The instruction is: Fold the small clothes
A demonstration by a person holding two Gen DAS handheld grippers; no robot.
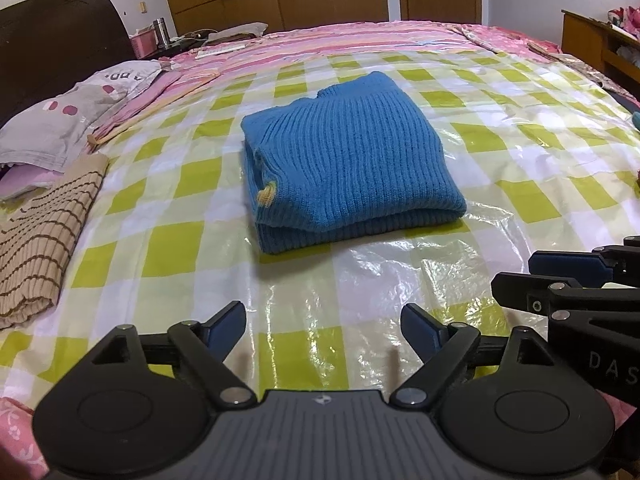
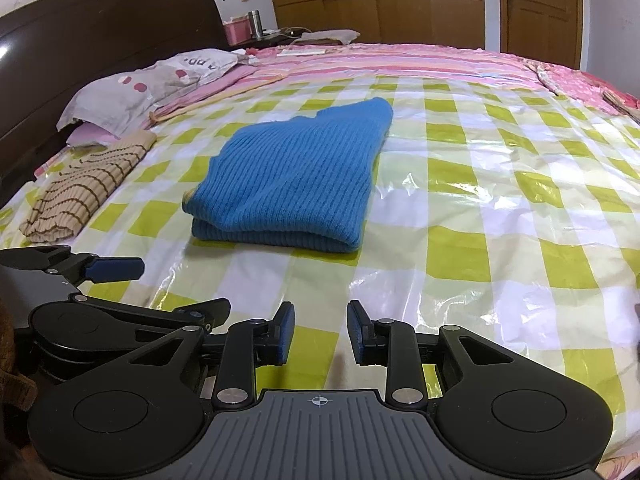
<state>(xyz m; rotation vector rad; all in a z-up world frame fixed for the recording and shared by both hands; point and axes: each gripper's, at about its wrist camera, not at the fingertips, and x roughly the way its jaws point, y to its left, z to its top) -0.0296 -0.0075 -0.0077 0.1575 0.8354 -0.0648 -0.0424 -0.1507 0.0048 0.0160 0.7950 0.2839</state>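
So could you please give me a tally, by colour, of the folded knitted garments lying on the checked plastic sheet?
Blue: 1, the blue sweater, folded in the middle of the checked plastic sheet.
Beige with brown stripes: 1, the striped knit, folded near the pillow.
Total: 2 folded garments; neither gripper touches either.

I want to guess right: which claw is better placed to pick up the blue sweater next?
Probably left. The left claw is wide open with the sweater straight ahead; the right claw is narrower and aims beside it.
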